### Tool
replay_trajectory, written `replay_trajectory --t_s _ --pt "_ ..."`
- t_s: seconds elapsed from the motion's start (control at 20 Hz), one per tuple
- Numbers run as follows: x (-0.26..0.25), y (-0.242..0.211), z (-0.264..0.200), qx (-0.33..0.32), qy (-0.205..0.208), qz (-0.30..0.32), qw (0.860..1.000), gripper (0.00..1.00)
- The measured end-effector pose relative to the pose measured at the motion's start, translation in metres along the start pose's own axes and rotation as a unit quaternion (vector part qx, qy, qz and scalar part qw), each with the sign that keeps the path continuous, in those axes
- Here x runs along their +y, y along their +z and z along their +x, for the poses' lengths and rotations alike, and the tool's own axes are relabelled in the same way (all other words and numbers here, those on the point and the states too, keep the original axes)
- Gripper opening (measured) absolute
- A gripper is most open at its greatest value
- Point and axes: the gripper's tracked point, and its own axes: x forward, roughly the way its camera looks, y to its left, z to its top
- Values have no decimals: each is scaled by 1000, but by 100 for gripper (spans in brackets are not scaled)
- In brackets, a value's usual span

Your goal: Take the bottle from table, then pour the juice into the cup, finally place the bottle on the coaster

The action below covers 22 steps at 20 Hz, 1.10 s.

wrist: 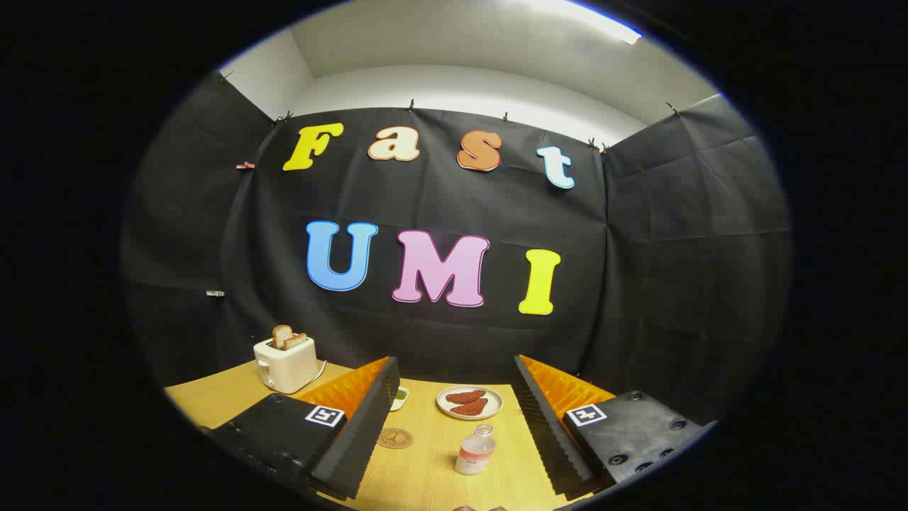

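Your gripper (454, 426) was spread wide and empty. The small clear plastic bottle of pale juice (475, 451) stood upright between the fingers, near the round wooden coaster (395, 438). It looked light and slick, so grip mid-body.

clear plastic bottle (475, 454), matt wooden table (425, 475), glossy plate (469, 403)

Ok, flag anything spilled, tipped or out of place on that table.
Nothing stands out. The bottle stands upright between the open claw fingers, no spill around it. The coaster, plate and toaster all sit level on the table.
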Motion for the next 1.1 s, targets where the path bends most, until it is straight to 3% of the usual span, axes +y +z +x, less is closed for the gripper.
replay_trajectory --t_s 0.65,1.1 --pt "-13 -30 20 34 -4 25 999 97" --pt "-12 -41 28 39 17 28 999 97"
